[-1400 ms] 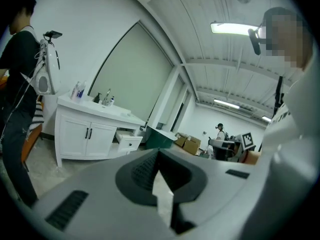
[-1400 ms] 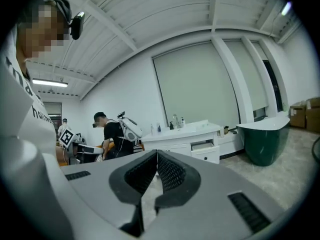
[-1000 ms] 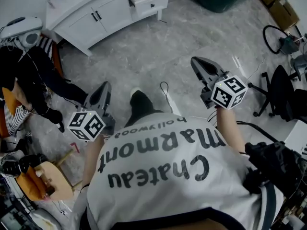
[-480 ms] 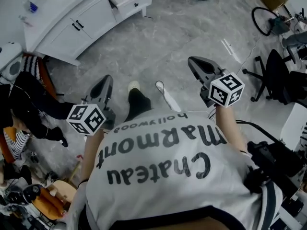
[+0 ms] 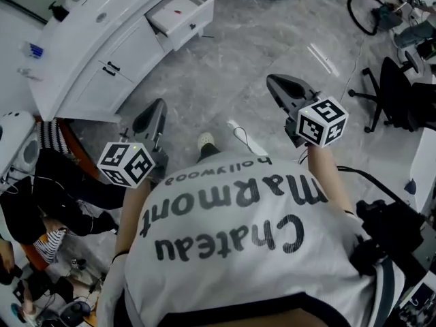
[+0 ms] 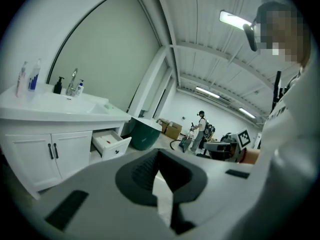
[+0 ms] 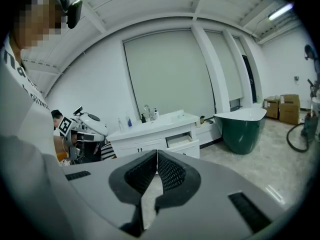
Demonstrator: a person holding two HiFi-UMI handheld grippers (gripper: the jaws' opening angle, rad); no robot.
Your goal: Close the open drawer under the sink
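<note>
The white vanity (image 5: 88,67) with its sink stands at the upper left in the head view. Its small drawer (image 5: 180,18) is pulled out, with a small red item inside. The drawer (image 6: 111,144) also shows in the left gripper view, and the drawer (image 7: 182,141) sits far off in the right gripper view. My left gripper (image 5: 158,107) is held in the air over the floor, well short of the vanity, jaws shut and empty. My right gripper (image 5: 275,82) hangs further right, also shut on nothing. Both point toward the vanity side of the room.
A dark green bathtub (image 7: 245,129) stands right of the vanity. A seated person (image 5: 48,189) and clutter are at the left. An office chair (image 5: 402,104) and cables (image 5: 242,136) lie to the right. Bottles (image 6: 31,79) and a tap stand on the vanity top.
The person has walked on and turned: the vanity and drawer have slid down and left in the head view and look nearer. Both grippers moved along with the body and stayed shut.
</note>
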